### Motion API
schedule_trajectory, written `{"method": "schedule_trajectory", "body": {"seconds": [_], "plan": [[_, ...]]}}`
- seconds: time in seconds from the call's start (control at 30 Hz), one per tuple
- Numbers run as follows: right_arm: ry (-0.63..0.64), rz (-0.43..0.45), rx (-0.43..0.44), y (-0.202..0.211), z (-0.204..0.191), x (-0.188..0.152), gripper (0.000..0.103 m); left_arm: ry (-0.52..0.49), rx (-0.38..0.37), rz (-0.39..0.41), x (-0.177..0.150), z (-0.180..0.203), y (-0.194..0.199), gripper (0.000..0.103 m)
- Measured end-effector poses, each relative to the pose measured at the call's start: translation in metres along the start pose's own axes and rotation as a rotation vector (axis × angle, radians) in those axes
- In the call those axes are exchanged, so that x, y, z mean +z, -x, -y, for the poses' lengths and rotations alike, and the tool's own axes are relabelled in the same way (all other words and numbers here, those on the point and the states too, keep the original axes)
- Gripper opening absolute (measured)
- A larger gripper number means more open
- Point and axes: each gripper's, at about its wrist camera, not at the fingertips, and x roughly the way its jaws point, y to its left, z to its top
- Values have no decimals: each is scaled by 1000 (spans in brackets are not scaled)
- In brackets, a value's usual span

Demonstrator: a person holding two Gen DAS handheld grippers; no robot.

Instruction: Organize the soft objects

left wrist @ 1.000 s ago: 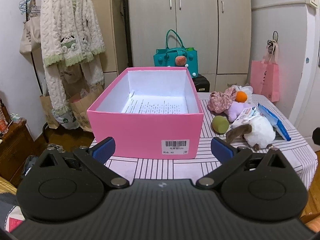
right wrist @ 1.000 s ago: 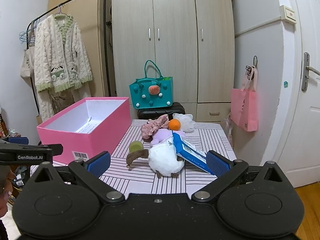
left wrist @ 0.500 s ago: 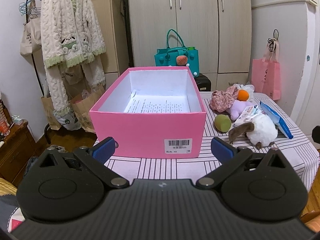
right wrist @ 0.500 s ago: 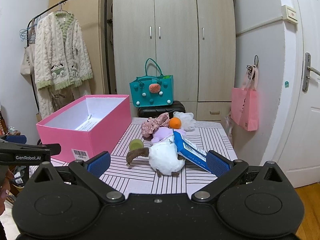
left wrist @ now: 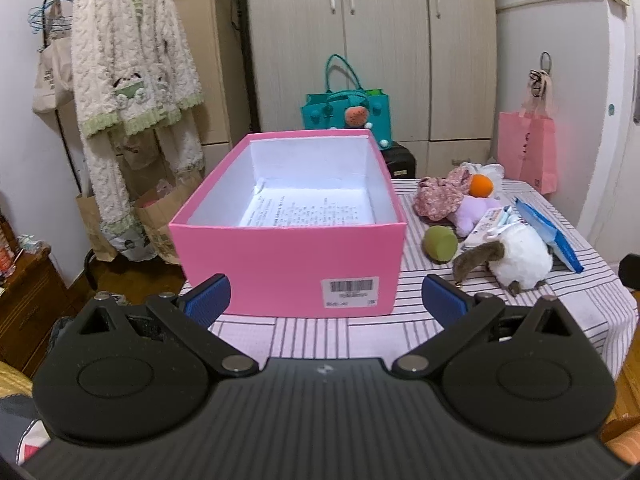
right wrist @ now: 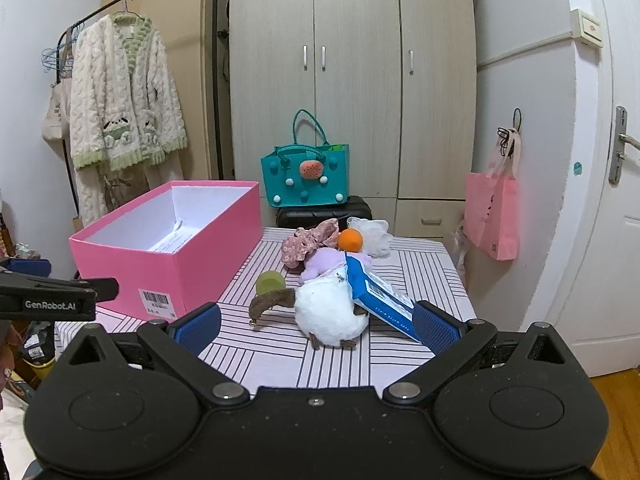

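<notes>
An open pink box (left wrist: pixel 288 264) (right wrist: pixel 168 256) with a printed sheet inside stands on the striped table (left wrist: pixel 580 292). To its right lies a heap of soft things: a white and brown plush (left wrist: pixel 516 256) (right wrist: pixel 328 312), a green ball (left wrist: pixel 440 243) (right wrist: pixel 270 282), a purple plush (left wrist: pixel 476 208), an orange ball (right wrist: pixel 350 239), a floral cloth (right wrist: pixel 308 240) and a white mesh puff (right wrist: pixel 372 234). My left gripper (left wrist: pixel 326 300) is open and empty before the box. My right gripper (right wrist: pixel 316 326) is open and empty before the white plush.
A blue packet (right wrist: pixel 380 296) leans on the white plush, beside a wipes pack (left wrist: pixel 490 220). Behind the table are a teal bag (right wrist: pixel 306 176), a wardrobe (right wrist: pixel 352 80), a pink bag (right wrist: pixel 494 216) and a coat rack (right wrist: pixel 124 96). The left gripper shows at the right view's left edge (right wrist: pixel 48 300).
Both grippers have drifted slightly; the box and toys sit a little further right in the left view. Nothing was taken hold of, and both stay open.
</notes>
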Motion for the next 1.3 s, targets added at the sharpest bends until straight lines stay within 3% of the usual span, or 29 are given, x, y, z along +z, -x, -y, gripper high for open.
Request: {"method": "schedule_trajectory", "body": {"seconds": [0.33,0.53,0.67,0.87,1.03,1.13,1.3], "plan": [[-19,65,100,-10,53,3,103,-105,-158,60,35,45,-8,103],[-91,-46,108,-51,101,2,103,-119,-323,17,55,77,-38,100],[-129,-93,125,-78,130,-3,102,-159,-363,-16,61,106,-63,99],[-174,-184,168,-122,161,-10,87,-154,-475,-119,66,132,-102,69],[-216,-281,255,-159,180,-15,62,-158,-536,-192,66,152,-126,47],[-231,-343,318,-177,185,-18,59,-164,-550,-219,67,160,-134,33],[-225,-404,383,-190,187,-21,59,-165,-543,-255,71,168,-148,26]]}}
